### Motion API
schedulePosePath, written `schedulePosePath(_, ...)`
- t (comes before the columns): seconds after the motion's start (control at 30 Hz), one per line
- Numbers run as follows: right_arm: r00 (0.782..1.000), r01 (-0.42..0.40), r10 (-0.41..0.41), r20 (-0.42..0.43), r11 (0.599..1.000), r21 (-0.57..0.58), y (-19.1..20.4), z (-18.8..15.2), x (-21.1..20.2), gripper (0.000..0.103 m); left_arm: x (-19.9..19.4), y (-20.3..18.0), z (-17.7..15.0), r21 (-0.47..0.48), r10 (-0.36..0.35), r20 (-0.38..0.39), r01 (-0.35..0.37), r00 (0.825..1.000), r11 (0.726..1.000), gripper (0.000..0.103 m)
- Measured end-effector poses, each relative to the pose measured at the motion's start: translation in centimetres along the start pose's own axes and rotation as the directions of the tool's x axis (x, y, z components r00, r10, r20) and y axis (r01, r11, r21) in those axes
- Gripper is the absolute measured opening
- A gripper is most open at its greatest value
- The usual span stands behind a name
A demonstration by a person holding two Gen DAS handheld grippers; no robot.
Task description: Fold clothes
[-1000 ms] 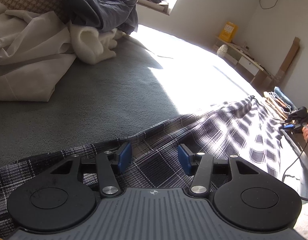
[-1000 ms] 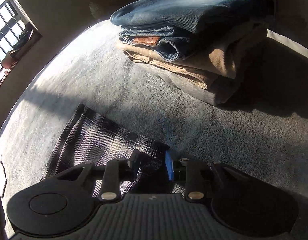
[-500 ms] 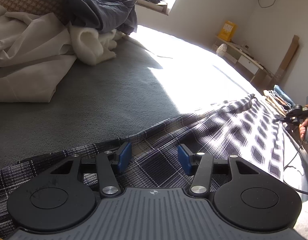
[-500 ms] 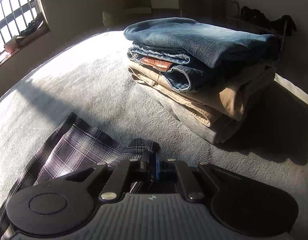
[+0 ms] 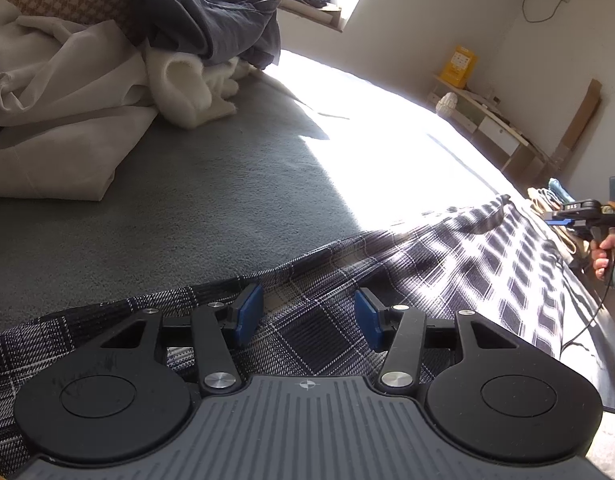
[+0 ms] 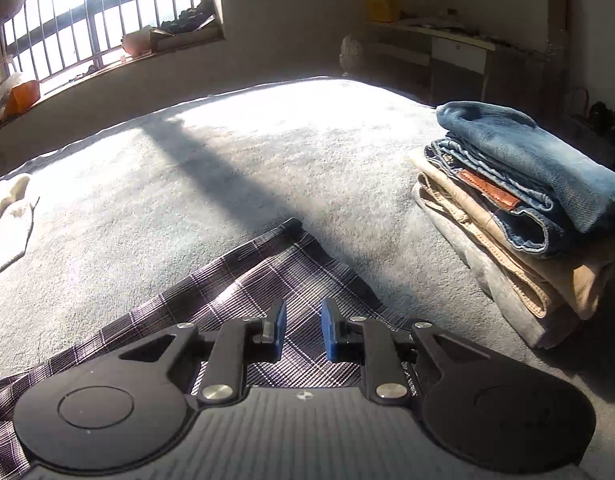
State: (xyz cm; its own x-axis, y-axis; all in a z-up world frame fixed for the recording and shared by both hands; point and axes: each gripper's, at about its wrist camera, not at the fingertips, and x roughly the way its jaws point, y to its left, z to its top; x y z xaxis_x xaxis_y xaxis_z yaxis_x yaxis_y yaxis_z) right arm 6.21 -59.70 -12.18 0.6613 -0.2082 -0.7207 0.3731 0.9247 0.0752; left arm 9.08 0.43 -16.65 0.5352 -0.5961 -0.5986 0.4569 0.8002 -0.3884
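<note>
Left tool [image 5: 308, 313] and right tool [image 6: 302, 327] were both spread, gripping nothing, above the plaid garment [image 5: 447, 264] on the bed [image 6: 235, 184].

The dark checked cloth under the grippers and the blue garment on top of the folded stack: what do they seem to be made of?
The dark checked cloth looks like thin woven fabric, perhaps cotton: fine thread lines show and it lies flat. The blue garment looks like denim: faded, thick, with heavy seams.
</note>
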Motion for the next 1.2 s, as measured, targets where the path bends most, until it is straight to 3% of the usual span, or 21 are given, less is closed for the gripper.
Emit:
schedulePosePath(0.07, 0.995, -0.089, 0.086, -0.059, 0.995, -0.042, 2.6, 0.3, 2.7, 0.020, 0.0, -0.1, 0.0, -0.004, 0.002, 0.001, -0.002, 1.000, 1.000, 0.051)
schedulePosePath(0.13, 0.992, -0.096, 0.091, -0.088, 0.994, -0.047, 4.1, 0.9, 5.7, 0.020, 0.0, 0.0, 0.0, -0.002, -0.001, 0.000, 0.001, 1.000, 1.000, 0.051)
schedulePosePath(0.23, 0.999, 0.030, -0.027, -0.044, 0.997, 0.075, 2.8, 2.7, 9.4, 0.018, -0.1, 0.1, 0.1, -0.001, -0.008, -0.002, 0.008, 1.000, 1.000, 0.051)
schedulePosePath(0.33, 0.984, 0.168, -0.179, 0.018, 0.949, 0.266, -0.8, 4.0, 9.9, 0.018, -0.1, 0.3, 0.1, -0.016, -0.016, 0.001, 0.016, 1.000, 1.000, 0.051)
schedulePosePath(0.43, 0.964, 0.218, -0.258, 0.061, 0.903, 0.370, -3.5, 3.8, 7.3, 0.020, -0.1, 0.5, 0.1, -0.022, -0.023, 0.004, 0.023, 1.000, 0.999, 0.051)
schedulePosePath(0.63, 0.970, 0.124, -0.209, 0.123, 0.862, 0.491, -7.4, 0.8, -1.3, 0.020, 0.2, 0.6, 0.7, -0.051, -0.029, 0.015, 0.030, 0.999, 0.998, 0.052)
schedulePosePath(0.8, 0.963, 0.072, -0.202, 0.180, 0.831, 0.552, -9.2, -0.3, -7.7, 0.020, -0.6, 0.0, 1.3, -0.022, 0.014, 0.048, -0.013, 0.999, 1.000, 0.056)
schedulePosePath(0.97, 0.959, -0.130, -0.076, 0.272, 0.737, 0.664, -9.5, -0.9, -13.4, 0.020, -3.5, -0.4, 2.4, 0.004, 0.090, 0.133, -0.092, 0.987, 0.996, 0.060)
schedulePosePath(1.1, 0.955, -0.265, 0.106, 0.278, 0.724, 0.637, -5.5, -1.5, -16.2, 0.021, -7.9, 0.3, 3.8, -0.047, 0.170, 0.196, -0.164, 0.966, 0.985, 0.062)
schedulePosePath(1.2, 0.925, -0.379, 0.270, 0.268, 0.713, 0.590, -1.1, -2.3, -17.3, 0.021, -12.4, 1.0, 4.4, -0.084, 0.242, 0.231, -0.229, 0.942, 0.970, 0.066)
